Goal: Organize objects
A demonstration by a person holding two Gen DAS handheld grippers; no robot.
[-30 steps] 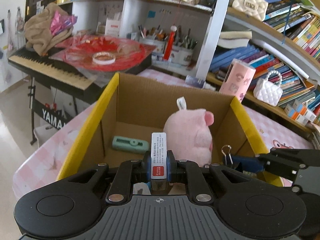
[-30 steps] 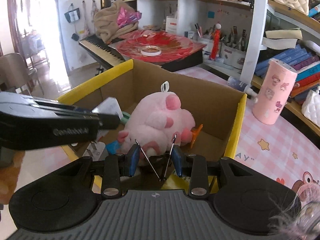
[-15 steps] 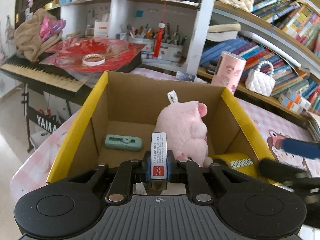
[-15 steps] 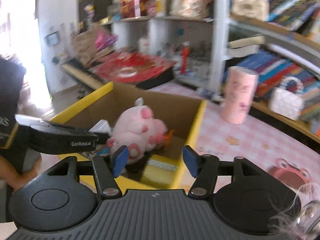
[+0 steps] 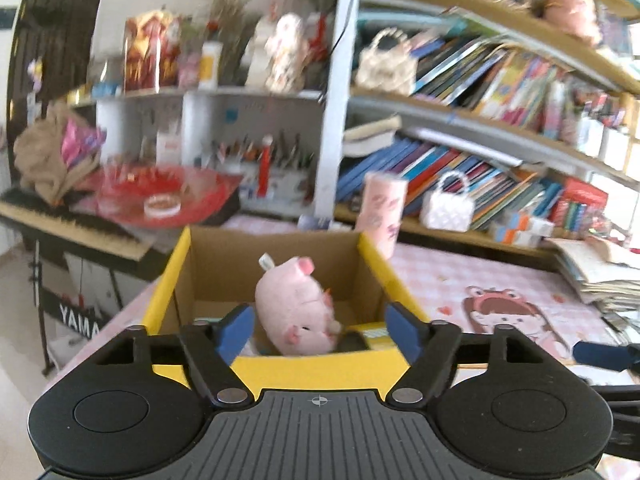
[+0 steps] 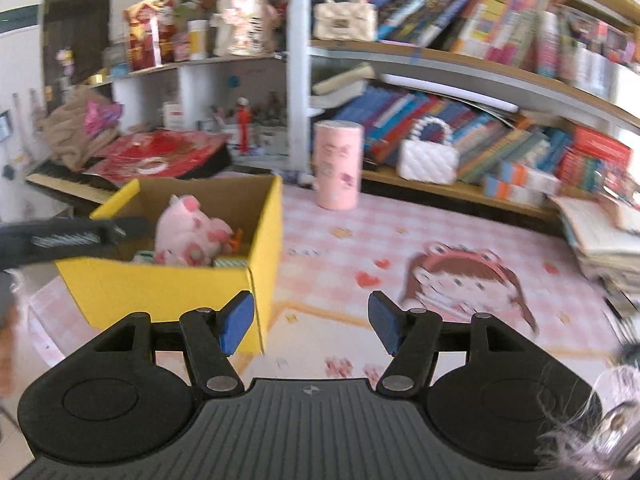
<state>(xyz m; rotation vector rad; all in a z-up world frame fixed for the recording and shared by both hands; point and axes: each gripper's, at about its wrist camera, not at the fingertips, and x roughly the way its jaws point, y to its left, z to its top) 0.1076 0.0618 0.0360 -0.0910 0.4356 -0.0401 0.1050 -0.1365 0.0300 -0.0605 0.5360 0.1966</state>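
Observation:
A cardboard box with yellow flaps [image 5: 320, 372] [image 6: 160, 292] stands on the left end of the pink table. A pink plush pig [image 5: 296, 312] [image 6: 188, 232] lies inside it among small items, one of them a yellow tape roll [image 5: 370, 332]. My left gripper [image 5: 320, 334] hovers just before the box's near wall, its jaws opening wide with nothing held between them. My right gripper [image 6: 311, 328] is over the tablecloth by the box's right corner, its jaws opening and empty. The left gripper [image 6: 68, 236] also shows at the left of the right wrist view.
A pink cylinder [image 6: 339, 164] stands on the cloth behind the box, before a white handbag [image 6: 428, 156] and bookshelves [image 6: 500, 132]. A keyboard [image 5: 68, 220] with red wrapping sits beyond the table's left end. Stacked papers [image 6: 600, 236] lie at the right. A cartoon girl print [image 6: 460, 280] marks the cloth.
The left gripper let go of the small labelled pack and the right let go of the binder clip. Both drew back and up from the box; the right one swung rightward over the table.

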